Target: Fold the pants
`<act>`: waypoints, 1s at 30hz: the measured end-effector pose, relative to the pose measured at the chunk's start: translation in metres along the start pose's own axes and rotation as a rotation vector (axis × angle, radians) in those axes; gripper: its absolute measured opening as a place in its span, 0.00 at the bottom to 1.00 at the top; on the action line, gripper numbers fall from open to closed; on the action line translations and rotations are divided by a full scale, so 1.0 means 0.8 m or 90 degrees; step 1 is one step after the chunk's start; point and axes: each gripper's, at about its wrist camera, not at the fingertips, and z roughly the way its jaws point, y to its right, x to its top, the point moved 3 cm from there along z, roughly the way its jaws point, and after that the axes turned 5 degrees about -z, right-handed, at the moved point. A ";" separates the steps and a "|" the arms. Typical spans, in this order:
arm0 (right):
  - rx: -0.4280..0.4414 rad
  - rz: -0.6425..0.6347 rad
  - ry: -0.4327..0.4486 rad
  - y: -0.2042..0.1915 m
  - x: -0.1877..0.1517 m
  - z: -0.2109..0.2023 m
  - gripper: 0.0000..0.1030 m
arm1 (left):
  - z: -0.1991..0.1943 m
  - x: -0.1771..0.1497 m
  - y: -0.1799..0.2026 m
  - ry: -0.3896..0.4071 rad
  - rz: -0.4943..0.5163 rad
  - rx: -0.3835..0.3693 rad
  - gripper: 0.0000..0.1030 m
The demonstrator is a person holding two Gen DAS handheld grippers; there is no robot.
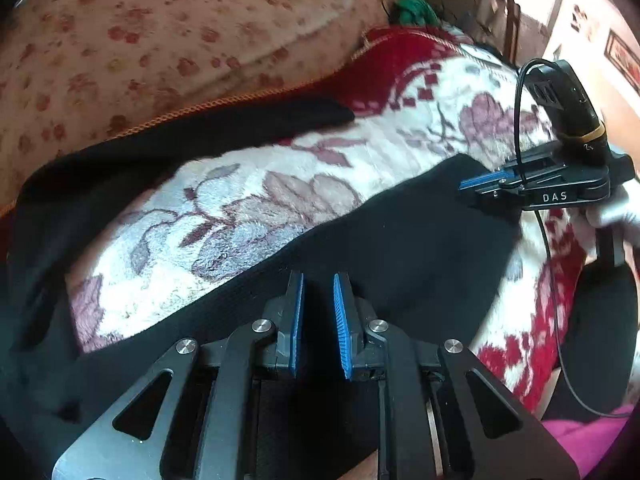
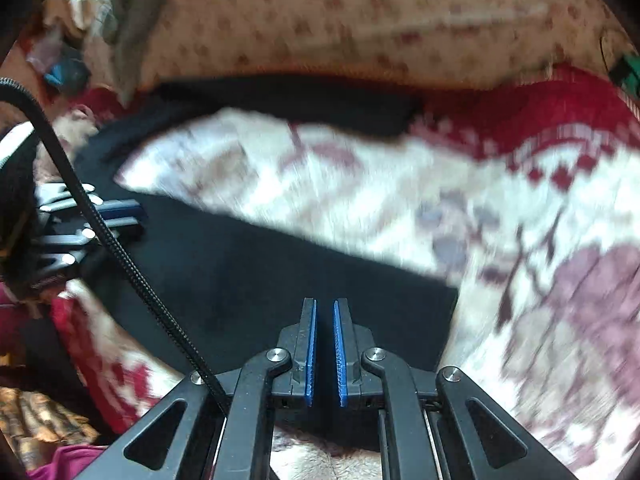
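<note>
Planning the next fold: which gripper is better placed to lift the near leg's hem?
Right. The right gripper hangs over the hem end of the black fabric pants; the left gripper sits mid-leg.

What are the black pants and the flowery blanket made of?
The black pants look like soft, matte knit cloth, maybe cotton: no shine, faint ribbed texture. The flowery blanket looks like fluffy fleece or plush: its surface shows fuzzy, tufted pile. The exact fibres cannot be told.
</note>
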 end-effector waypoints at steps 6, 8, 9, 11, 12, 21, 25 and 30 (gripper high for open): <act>0.061 0.067 0.081 -0.006 0.020 -0.041 0.07 | -0.028 0.005 -0.015 0.003 -0.034 0.012 0.18; 0.077 0.069 0.113 -0.018 0.031 -0.052 0.18 | -0.044 0.004 -0.032 0.007 -0.044 0.029 0.28; 0.084 0.067 0.122 -0.023 0.037 -0.052 0.20 | -0.053 0.004 -0.042 0.012 -0.052 0.033 0.29; 0.096 0.058 0.138 -0.039 0.056 -0.050 0.24 | -0.071 0.004 -0.066 0.025 -0.070 0.047 0.29; 0.095 0.053 0.142 -0.046 0.065 -0.046 0.24 | -0.083 0.004 -0.085 0.030 -0.083 0.062 0.29; 0.098 -0.012 0.143 -0.116 0.154 0.013 0.25 | -0.151 0.009 -0.239 0.067 -0.238 0.124 0.43; 0.089 -0.029 0.127 -0.126 0.180 0.045 0.25 | -0.148 0.023 -0.267 0.075 -0.253 0.123 0.43; 0.039 -0.065 0.115 -0.124 0.203 0.072 0.36 | -0.113 0.044 -0.279 0.053 -0.220 0.151 0.43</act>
